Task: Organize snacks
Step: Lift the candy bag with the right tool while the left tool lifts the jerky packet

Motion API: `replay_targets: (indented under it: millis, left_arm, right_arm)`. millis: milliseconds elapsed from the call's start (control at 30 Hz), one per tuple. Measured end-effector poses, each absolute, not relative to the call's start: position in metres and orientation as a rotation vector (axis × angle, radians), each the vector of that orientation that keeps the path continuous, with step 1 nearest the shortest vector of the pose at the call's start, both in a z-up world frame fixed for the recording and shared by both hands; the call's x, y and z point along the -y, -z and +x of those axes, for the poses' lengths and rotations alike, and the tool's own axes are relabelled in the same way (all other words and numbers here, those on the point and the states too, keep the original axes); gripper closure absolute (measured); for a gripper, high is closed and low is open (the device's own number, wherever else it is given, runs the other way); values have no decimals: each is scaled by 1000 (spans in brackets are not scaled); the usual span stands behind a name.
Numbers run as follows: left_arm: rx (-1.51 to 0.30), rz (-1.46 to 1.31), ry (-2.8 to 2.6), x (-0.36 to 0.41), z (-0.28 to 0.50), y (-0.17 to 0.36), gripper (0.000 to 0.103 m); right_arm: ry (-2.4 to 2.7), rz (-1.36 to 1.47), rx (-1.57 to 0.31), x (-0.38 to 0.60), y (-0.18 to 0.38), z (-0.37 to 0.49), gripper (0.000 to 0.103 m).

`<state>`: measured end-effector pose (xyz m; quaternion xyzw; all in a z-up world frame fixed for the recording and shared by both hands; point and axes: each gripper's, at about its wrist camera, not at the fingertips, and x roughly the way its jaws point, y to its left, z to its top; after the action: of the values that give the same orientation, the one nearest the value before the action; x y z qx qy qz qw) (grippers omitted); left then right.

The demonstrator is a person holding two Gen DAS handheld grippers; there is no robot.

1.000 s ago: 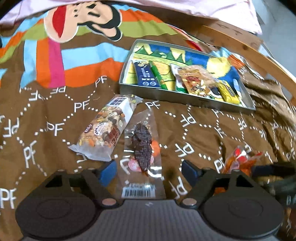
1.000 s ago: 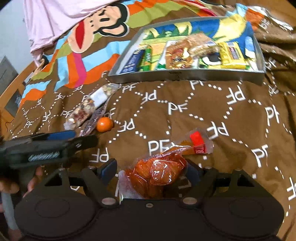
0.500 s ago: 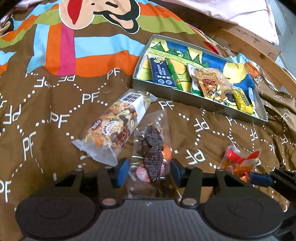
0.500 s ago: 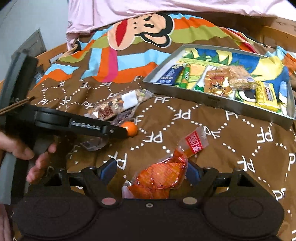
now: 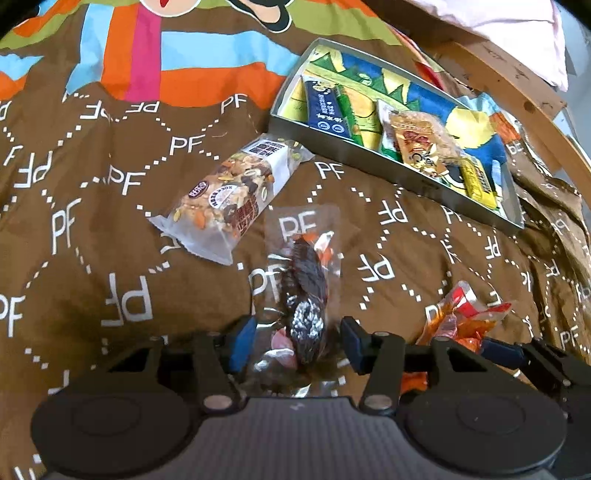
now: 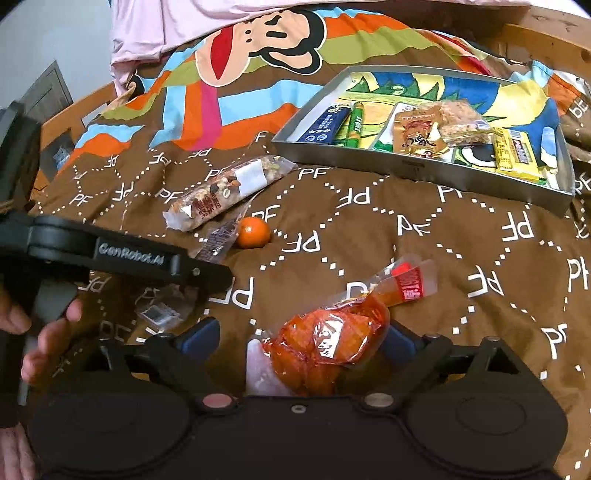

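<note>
My left gripper [image 5: 295, 345] is shut on a clear packet of dark dried fruit [image 5: 304, 291], whose far end rises off the brown bedspread. My right gripper [image 6: 299, 339] has its jaws around an orange-red snack packet [image 6: 332, 339] lying on the bedspread; its fingers stand wide on either side. A metal tray [image 5: 388, 170] holds several snacks at the far right. A nut-mix packet [image 5: 232, 195] lies left of the tray. A small orange [image 6: 253, 232] sits beside it.
The bed has a wooden frame [image 5: 517, 74] behind the tray and a pink pillow [image 6: 184, 26] at the back. The left gripper's body [image 6: 129, 254] and the hand holding it fill the left of the right wrist view.
My left gripper has closed on the dark dried-fruit packet and begun lifting it. My right gripper has moved in around the orange-red packet, its jaws still wide.
</note>
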<state>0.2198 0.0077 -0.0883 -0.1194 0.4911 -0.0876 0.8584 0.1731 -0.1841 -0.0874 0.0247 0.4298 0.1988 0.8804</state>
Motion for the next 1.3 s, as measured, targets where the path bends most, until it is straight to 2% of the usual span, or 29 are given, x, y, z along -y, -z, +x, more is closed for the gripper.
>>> replay_targets:
  millis: [67, 167, 233, 333, 467, 533, 567, 633, 767, 867, 1000, 1300]
  left_arm:
    - [-1033, -262, 180, -8, 223, 91, 45]
    - [-1037, -264, 178, -8, 224, 92, 45]
    - [-1040, -239, 170, -6, 223, 91, 52]
    - [-1041, -210, 176, -4, 218, 88, 54]
    - [-1047, -209, 200, -1, 210, 84, 54]
    - [-1050, -205, 210, -1, 207, 82, 54]
    - [-1051, -203, 212, 0, 206, 82, 54]
    - [-1055, -200, 210, 0, 207, 83, 54]
    - [-1073, -199, 200, 0, 213, 90, 54]
    - [-1074, -187, 198, 2, 214, 92, 54]
    - [-1067, -169, 199, 4, 212, 89, 56]
    - [-1057, -251, 266, -1, 204, 74, 58]
  right_arm:
    - [-405, 23, -883, 181, 92, 174, 10]
    - [-394, -64, -854, 172, 98, 173, 20]
    - [-400, -171, -793, 164, 97, 168, 31]
    - [-428, -304, -726, 153, 95, 158, 34]
    - [-449, -412, -689, 142, 96, 149, 33]
    - [-452, -349, -770, 145, 96, 155, 18]
    - [-445, -272, -825, 151, 97, 160, 16]
    - [-418, -127, -883, 164, 97, 165, 16]
    - [-390, -16, -942, 177, 101, 175, 16]
    - [-380, -36, -937, 171, 106, 174, 18]
    - [-394, -116, -886, 162, 103, 164, 39]
    - [-412, -502, -709, 132, 98, 137, 39]
